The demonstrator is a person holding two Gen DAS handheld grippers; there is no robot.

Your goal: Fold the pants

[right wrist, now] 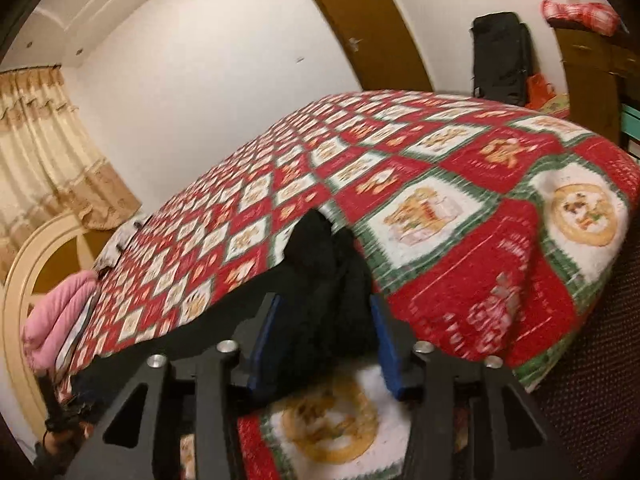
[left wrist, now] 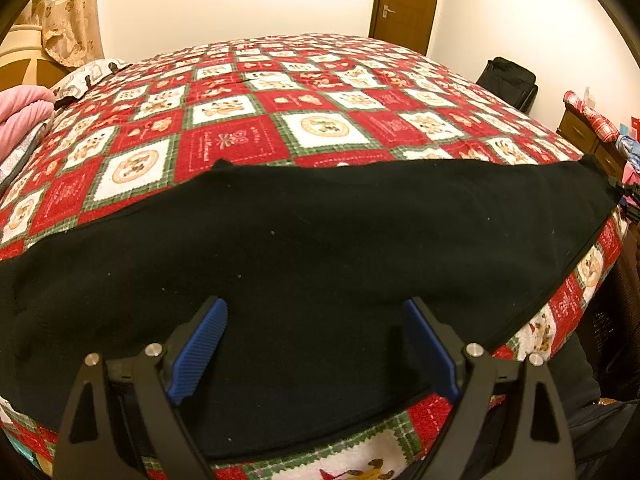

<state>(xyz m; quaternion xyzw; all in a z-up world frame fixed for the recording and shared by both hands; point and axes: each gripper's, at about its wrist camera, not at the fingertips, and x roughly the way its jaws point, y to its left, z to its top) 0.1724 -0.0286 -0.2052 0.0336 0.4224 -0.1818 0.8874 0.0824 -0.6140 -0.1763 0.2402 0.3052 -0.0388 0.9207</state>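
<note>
The left claw (left wrist: pixel 316 344) hangs wide open with nothing in it, while the right claw (right wrist: pixel 326 344) pinches black pants (right wrist: pixel 328 280).

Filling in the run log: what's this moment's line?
black fleece pants flat on red patchwork quilt | left tongs open above pants | right tongs shut on bunched pants end

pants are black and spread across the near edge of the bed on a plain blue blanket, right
Not quite: the blanket is not plain blue. It is a red, white and green patchwork print, as the left wrist view shows. The rest holds: the pants are black and lie spread across the near edge of the bed.
</note>
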